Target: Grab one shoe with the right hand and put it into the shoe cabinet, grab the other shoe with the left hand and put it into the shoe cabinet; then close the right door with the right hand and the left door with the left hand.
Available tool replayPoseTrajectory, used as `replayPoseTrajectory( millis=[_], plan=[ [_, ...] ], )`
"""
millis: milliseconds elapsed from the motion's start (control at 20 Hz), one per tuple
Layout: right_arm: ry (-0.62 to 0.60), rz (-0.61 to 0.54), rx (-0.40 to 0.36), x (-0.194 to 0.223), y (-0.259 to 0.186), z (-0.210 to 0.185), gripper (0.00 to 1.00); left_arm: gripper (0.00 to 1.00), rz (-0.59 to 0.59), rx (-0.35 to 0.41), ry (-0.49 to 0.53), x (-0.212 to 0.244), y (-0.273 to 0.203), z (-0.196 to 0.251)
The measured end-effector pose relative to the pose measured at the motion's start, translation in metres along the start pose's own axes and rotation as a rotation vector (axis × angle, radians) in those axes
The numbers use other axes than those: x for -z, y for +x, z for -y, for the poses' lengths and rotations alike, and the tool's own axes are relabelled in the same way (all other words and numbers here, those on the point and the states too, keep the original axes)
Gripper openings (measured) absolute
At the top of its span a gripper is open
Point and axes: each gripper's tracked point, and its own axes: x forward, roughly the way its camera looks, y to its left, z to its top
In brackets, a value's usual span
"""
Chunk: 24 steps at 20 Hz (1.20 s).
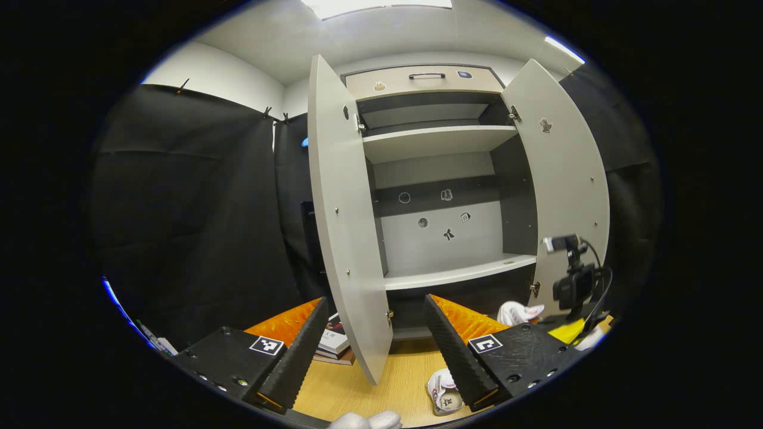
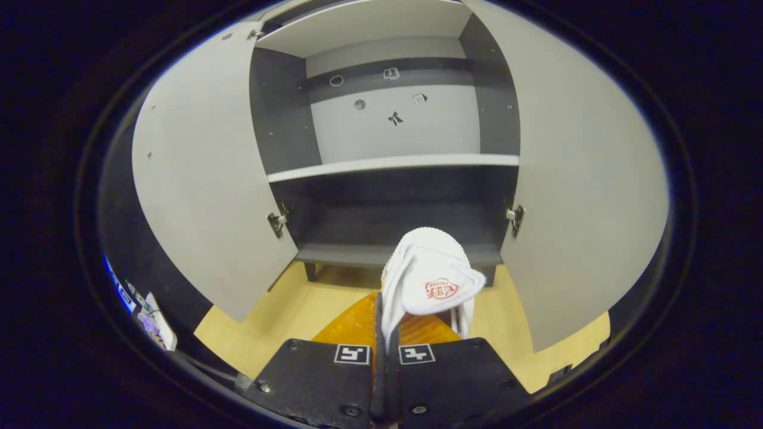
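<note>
A grey shoe cabinet (image 2: 393, 161) stands with both doors swung wide. In front of its lowest compartment, the right gripper (image 2: 386, 333) pinches a white shoe (image 2: 432, 280), toe toward the cabinet. The left gripper (image 1: 375, 351) hangs level farther back, jaws spread, above the other shoe (image 1: 444, 390) on the floor before the cabinet.

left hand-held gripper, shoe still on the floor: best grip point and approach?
Judging from the left gripper view: the shoe on the floor lies low beside the open left hand-held gripper. Probably come from above and pinch one side wall at the collar, a thin edge the fingers can close over. Its pose is partly hidden.
</note>
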Motion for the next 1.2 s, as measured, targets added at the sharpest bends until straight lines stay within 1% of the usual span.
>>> replayPoseTrajectory(
  millis=[50, 100, 150, 250, 300, 350, 400, 450, 600, 700, 750, 1000, 1100, 1200],
  plan=[
    [-0.011, 0.025, -0.007, -0.022, 0.0, -0.003, 0.05, 0.96, -0.001, -0.009, 0.001, 0.002, -0.001, -0.002],
    [-0.02, 0.057, -0.014, -0.044, -0.002, -0.008, 0.05, 1.0, -0.005, -0.015, 0.003, 0.004, -0.003, -0.003],
    [-0.036, 0.091, -0.021, -0.068, 0.001, -0.011, 0.05, 0.96, -0.006, -0.027, 0.005, 0.004, -0.004, -0.005],
    [-0.064, 0.139, -0.017, -0.11, 0.009, -0.013, 0.04, 0.96, -0.009, -0.049, 0.006, 0.006, -0.007, -0.01],
    [-0.069, 0.159, -0.015, -0.129, 0.015, -0.013, 0.04, 1.0, -0.008, -0.061, 0.002, 0.005, -0.008, -0.012],
    [-0.077, 0.177, -0.014, -0.149, 0.023, -0.013, 0.05, 0.96, -0.009, -0.072, 0.0, 0.005, -0.01, -0.014],
    [-0.092, 0.191, -0.005, -0.167, 0.031, -0.012, 0.05, 1.0, -0.008, -0.089, 0.001, 0.005, -0.013, -0.016],
    [-0.104, 0.206, 0.004, -0.185, 0.04, -0.009, 0.05, 0.96, -0.008, -0.104, 0.001, 0.003, -0.013, -0.018],
    [-0.103, 0.224, 0.014, -0.229, 0.074, -0.008, 0.04, 0.96, -0.013, -0.14, -0.005, 0.001, -0.017, -0.021],
    [-0.121, 0.223, 0.024, -0.251, 0.102, -0.005, 0.04, 0.96, -0.018, -0.165, 0.002, 0.0, -0.019, -0.023],
    [-0.125, 0.214, 0.037, -0.26, 0.117, -0.002, 0.04, 0.96, -0.021, -0.175, 0.001, 0.001, -0.019, -0.024],
    [-0.106, 0.129, 0.093, -0.272, 0.183, 0.017, 0.05, 0.96, -0.023, -0.208, -0.001, -0.002, -0.023, -0.026],
    [-0.129, 0.048, 0.121, -0.264, 0.207, 0.026, 0.05, 0.96, -0.026, -0.211, 0.001, -0.002, -0.023, -0.027],
    [-0.141, -0.023, 0.137, -0.258, 0.22, 0.028, 0.04, 0.96, -0.023, -0.217, 0.003, -0.003, -0.023, -0.029]
  ],
)
